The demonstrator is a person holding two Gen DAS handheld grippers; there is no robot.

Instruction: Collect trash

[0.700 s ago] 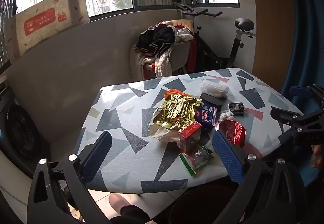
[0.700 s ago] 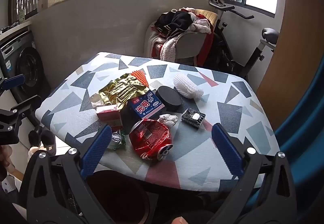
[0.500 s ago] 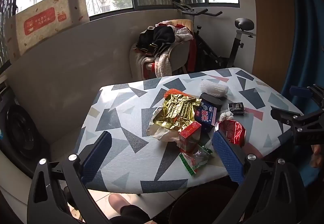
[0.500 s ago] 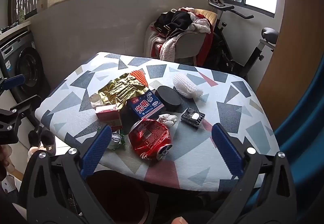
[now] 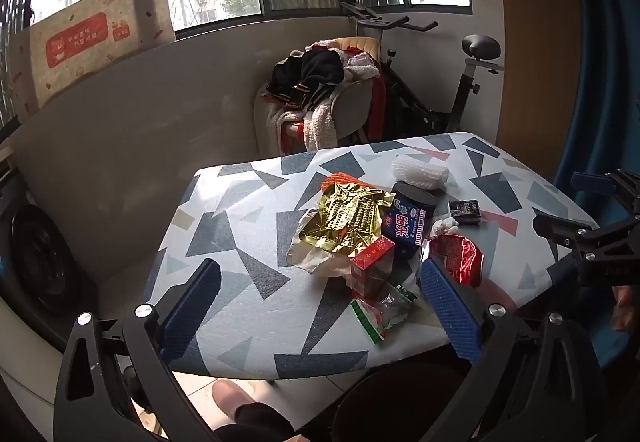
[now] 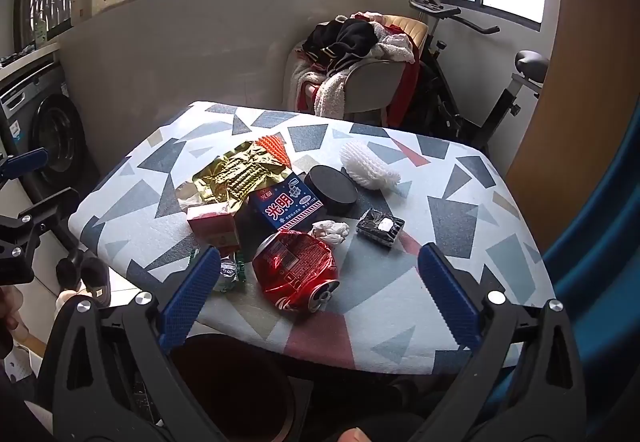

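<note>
The crushed red can (image 6: 296,272) lies on its side near my edge of the table (image 6: 460,210), its long axis running from far-left to near-right, with the opened top end turned toward me and a little to my right. Behind it the blue carton (image 6: 286,206) lies flat, and the gold wrapper (image 6: 236,176) is spread out beyond that toward the far left. My right claw (image 6: 318,292) is spread as wide as it goes, holding nothing and touching nothing; the can sits between its two blue fingers, nearer the left one. My left claw (image 5: 320,302) is just as wide and just as empty, hanging over the near-left part of the table; the small red box (image 5: 372,262) and a clear green-edged wrapper (image 5: 384,312) lie between its fingers, toward the right one, and the can shows just past that right finger
</note>
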